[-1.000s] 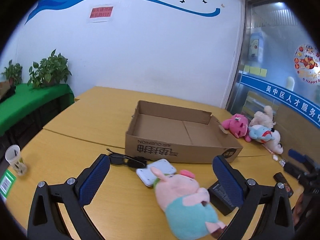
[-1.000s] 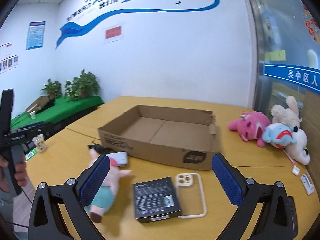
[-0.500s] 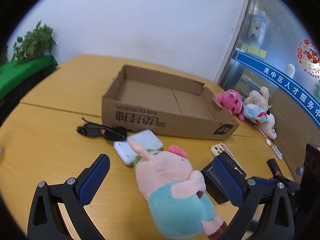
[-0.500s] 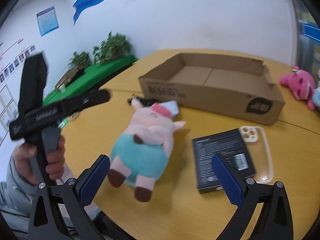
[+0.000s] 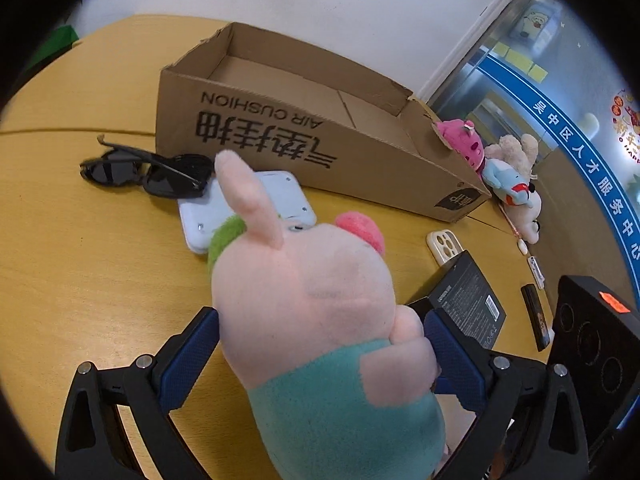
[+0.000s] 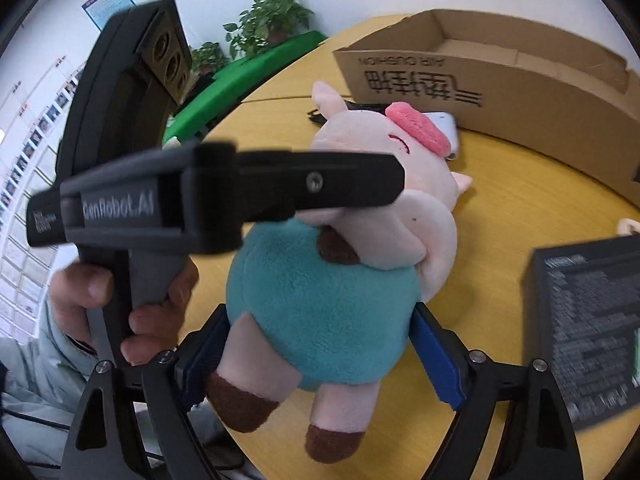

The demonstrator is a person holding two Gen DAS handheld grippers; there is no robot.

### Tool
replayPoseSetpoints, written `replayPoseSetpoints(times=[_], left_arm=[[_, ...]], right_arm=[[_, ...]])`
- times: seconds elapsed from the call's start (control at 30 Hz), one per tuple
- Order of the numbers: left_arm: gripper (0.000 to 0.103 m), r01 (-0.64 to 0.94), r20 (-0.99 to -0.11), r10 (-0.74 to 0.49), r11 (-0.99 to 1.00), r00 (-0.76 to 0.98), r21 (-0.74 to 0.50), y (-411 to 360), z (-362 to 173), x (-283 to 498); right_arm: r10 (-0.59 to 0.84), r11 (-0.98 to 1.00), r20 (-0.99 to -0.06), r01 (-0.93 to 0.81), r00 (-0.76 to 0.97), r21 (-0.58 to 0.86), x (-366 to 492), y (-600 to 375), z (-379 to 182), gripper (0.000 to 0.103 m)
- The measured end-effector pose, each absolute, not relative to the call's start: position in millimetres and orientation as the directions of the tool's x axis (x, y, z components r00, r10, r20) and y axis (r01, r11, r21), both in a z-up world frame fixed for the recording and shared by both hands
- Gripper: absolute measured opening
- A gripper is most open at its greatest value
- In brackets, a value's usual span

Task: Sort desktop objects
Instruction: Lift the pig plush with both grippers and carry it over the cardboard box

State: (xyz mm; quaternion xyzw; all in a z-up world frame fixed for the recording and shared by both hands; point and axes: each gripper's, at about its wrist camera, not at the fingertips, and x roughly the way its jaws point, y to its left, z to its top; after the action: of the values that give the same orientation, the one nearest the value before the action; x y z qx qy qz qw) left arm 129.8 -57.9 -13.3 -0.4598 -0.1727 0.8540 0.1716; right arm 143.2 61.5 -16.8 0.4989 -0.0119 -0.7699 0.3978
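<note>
A: Your left gripper (image 5: 320,344) has its jaws clamped on the plush pig (image 5: 312,320); your right gripper (image 6: 316,356) squeezes its teal belly.

B: Left view alone shows the cardboard box (image 5: 304,148) interior, then sunglasses (image 5: 148,170).

A: Right view alone shows your hand (image 6: 120,300) on the left handle. The pig lies on the tabletop (image 5: 80,248).

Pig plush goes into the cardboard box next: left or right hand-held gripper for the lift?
Probably left. The left hand-held gripper brackets the pig plush mid-body, facing the cardboard box. The right hand-held gripper only flanks its lower body.
</note>
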Motion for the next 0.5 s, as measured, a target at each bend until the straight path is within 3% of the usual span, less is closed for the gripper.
replayPoseSetpoints(times=[0.13,0.2,0.5], left_arm=[[0.099,-0.148,-0.713,0.51,-0.849,-0.481,-0.507,-69.5,-16.2,130.3],[0.098,-0.146,-0.708,0.53,-0.836,-0.467,-0.529,-71.1,-18.8,129.2],[0.089,-0.197,-0.701,0.566,-0.819,-0.435,-0.539,-54.3,-9.3,132.0]], right_arm=[[-0.593,-0.685,-0.784,0.626,-0.183,0.372,145.7,53.2,-20.5,0.102],[-0.612,-0.678,-0.776,0.605,-0.15,0.418,144.5,53.4,-27.0,0.103],[-0.654,-0.654,-0.742,0.6,-0.144,0.46,163.7,70.8,-26.5,0.086]])
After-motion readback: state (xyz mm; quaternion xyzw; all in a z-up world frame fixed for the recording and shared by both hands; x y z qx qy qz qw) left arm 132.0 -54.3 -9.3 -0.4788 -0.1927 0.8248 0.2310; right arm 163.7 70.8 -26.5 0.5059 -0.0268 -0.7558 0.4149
